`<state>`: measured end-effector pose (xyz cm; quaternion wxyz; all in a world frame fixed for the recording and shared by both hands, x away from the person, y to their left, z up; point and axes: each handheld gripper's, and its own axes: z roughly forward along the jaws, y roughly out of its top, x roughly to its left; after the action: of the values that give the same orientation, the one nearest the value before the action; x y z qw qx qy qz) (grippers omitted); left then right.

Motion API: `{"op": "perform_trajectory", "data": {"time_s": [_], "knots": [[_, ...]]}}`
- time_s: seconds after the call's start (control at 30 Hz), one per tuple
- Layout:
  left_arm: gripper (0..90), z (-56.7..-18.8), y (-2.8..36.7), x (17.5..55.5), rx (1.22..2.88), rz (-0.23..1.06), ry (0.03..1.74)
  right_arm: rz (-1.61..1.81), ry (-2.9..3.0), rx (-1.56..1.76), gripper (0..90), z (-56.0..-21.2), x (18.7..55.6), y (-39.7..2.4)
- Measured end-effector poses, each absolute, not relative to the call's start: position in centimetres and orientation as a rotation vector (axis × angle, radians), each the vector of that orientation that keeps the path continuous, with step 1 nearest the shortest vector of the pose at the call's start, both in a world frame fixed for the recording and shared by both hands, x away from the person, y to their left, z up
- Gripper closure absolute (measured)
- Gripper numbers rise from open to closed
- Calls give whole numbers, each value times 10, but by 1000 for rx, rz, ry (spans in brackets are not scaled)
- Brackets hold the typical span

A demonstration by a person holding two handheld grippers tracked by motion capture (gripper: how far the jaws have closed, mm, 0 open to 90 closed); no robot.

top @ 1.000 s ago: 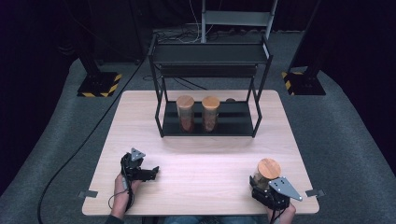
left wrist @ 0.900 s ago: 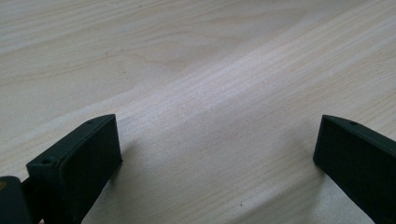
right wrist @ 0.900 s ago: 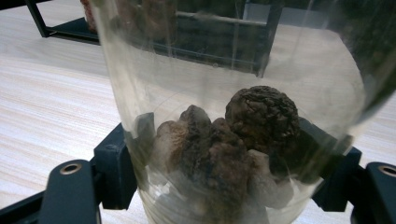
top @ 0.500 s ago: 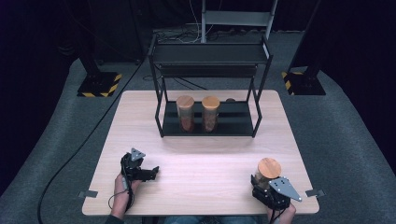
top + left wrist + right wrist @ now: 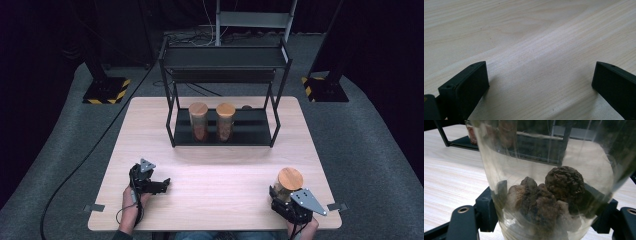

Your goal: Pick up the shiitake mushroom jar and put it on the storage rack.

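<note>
Item: glass jar (image 5: pixel 289 184), cork-lidded, holding dark nuts; lower right of the desk (image 5: pixel 220 165). Right claw (image 5: pixel 546 220) clenched around its base. Left claw (image 5: pixel 159 185) released, idle at lower left. Done: grasp. Outstanding, likely: transfer to rack (image 5: pixel 223 135) beside two shelved jars (image 5: pixel 212 121).

Clear glass jar with round wooden lid (image 5: pixel 544 170): in my right gripper view its top and base run past the picture's edges.
Dark wrinkled lumps (image 5: pixel 544 202) inside it: I can't tell what they are.
Small dark round object (image 5: pixel 247 107) behind the black metal shelf rack (image 5: pixel 225 57): too small to name.
My left hand (image 5: pixel 131 202): forearm cut off at the high view's bottom edge.
</note>
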<state>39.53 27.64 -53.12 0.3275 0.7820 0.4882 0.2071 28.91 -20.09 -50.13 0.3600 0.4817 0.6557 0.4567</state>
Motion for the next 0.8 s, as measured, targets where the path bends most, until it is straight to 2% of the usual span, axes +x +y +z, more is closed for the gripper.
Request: {"op": "perform_trajectory", "data": {"time_s": [0.8], "knots": [[1, -531, 276, 395, 2048, 543, 1278, 1185, 1705, 1216, 247, -491, 298, -195]]}}
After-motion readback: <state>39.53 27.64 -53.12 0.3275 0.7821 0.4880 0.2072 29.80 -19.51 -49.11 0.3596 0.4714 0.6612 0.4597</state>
